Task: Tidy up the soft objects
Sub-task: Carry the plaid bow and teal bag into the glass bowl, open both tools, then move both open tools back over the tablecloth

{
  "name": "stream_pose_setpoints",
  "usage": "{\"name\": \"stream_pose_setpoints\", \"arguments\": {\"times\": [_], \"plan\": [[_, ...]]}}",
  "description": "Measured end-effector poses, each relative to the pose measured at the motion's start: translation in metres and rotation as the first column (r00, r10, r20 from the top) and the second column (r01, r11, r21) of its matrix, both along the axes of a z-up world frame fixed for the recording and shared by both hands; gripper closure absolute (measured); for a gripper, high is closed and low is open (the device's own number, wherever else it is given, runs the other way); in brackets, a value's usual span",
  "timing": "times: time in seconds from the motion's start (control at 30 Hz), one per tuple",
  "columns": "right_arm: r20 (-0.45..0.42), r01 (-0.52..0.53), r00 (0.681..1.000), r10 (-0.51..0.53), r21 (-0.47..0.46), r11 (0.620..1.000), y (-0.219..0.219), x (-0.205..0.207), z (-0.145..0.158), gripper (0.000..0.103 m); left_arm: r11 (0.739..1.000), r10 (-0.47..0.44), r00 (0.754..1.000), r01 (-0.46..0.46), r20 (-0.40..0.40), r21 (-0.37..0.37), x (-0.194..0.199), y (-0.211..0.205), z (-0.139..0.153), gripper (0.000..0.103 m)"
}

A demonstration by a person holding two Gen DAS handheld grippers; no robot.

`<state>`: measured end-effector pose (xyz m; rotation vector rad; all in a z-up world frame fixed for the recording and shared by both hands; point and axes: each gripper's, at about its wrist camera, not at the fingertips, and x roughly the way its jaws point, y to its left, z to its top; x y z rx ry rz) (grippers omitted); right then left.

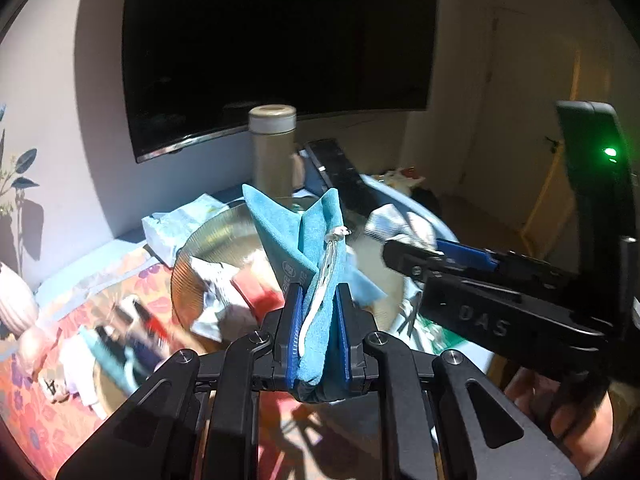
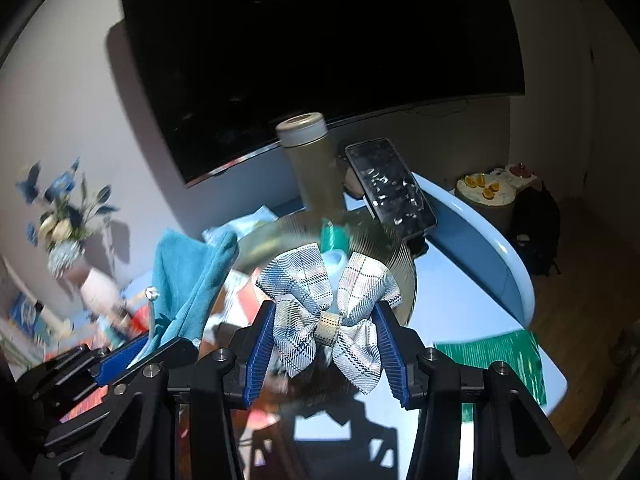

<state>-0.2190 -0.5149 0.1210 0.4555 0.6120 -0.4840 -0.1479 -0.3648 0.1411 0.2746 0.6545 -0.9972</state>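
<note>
Left claw [image 1: 318, 320]: clenched on a teal suede-like pouch [image 1: 320, 248], soft, folded into two upstanding flaps, with a silver clasp frame and ball catch along its opening. The pouch sits squeezed between the blue pads [image 1: 293, 332], its lower end tucked down between the fingers, its flaps rising up and away from the claw, lifted above the ribbed glass dish [image 1: 200, 248]. In the right wrist view the same pouch [image 2: 192, 280] shows at the left, held clear of the worktop. Right claw [image 2: 326, 332]: clenched on a plaid fabric bow [image 2: 330, 312], white-grey with dark and pale blue check lines, four loops and a woven beige centre band. The bow lies crosswise between the blue pads [image 2: 262, 344], loops spreading above and below the grip line, centre band midway between the fingers, held above the near rim of the dish. In the left wrist view the bow [image 1: 386, 222] appears at the tip of the right claw [image 1: 404, 254], to the right of the pouch and apart from it. Surroundings: pale blue worktop [image 2: 472, 280] with a floral cloth [image 1: 28, 400] at the left; beige flask [image 1: 272, 148] upright at the far side; dark phone [image 2: 390, 186] propped just right of the flask; black screen [image 1: 280, 40] on the far wall. Dish contents blurred, red and white wrappers only.
</note>
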Motion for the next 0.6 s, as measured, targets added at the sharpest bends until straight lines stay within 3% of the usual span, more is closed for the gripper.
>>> {"name": "stream_pose_setpoints", "arguments": {"times": [0.17,0.2,0.27,0.3,0.4,0.6], "plan": [[-0.008,0.030,1.000,-0.030,0.025,0.999,-0.028,0.027,-0.008,0.054,0.999,0.045,0.999,-0.045,-0.022,0.005,0.022,-0.021,-0.008,0.090],[-0.010,0.038,0.999,-0.038,0.022,0.999,-0.031,0.031,-0.009,0.050,0.998,0.055,0.998,-0.055,-0.021,0.008,0.026,-0.025,-0.010,0.090],[-0.015,0.031,0.999,-0.031,0.019,0.999,-0.037,0.041,-0.011,0.037,0.996,0.086,0.996,-0.086,0.000,0.021,0.032,-0.030,-0.013,0.082],[-0.015,0.024,1.000,-0.024,0.024,0.999,-0.040,0.044,-0.012,0.036,0.994,0.102,0.995,-0.103,0.007,0.031,0.034,-0.031,-0.015,0.068],[-0.018,0.018,1.000,-0.017,0.034,0.999,-0.043,0.046,-0.016,0.036,0.995,0.093,0.996,-0.093,-0.015,0.024,0.038,-0.030,-0.018,0.066],[-0.015,0.036,0.999,-0.035,0.052,0.998,-0.045,0.032,-0.018,0.036,0.996,0.086,0.996,-0.086,0.009,0.014,0.030,-0.024,-0.014,0.044]]}}
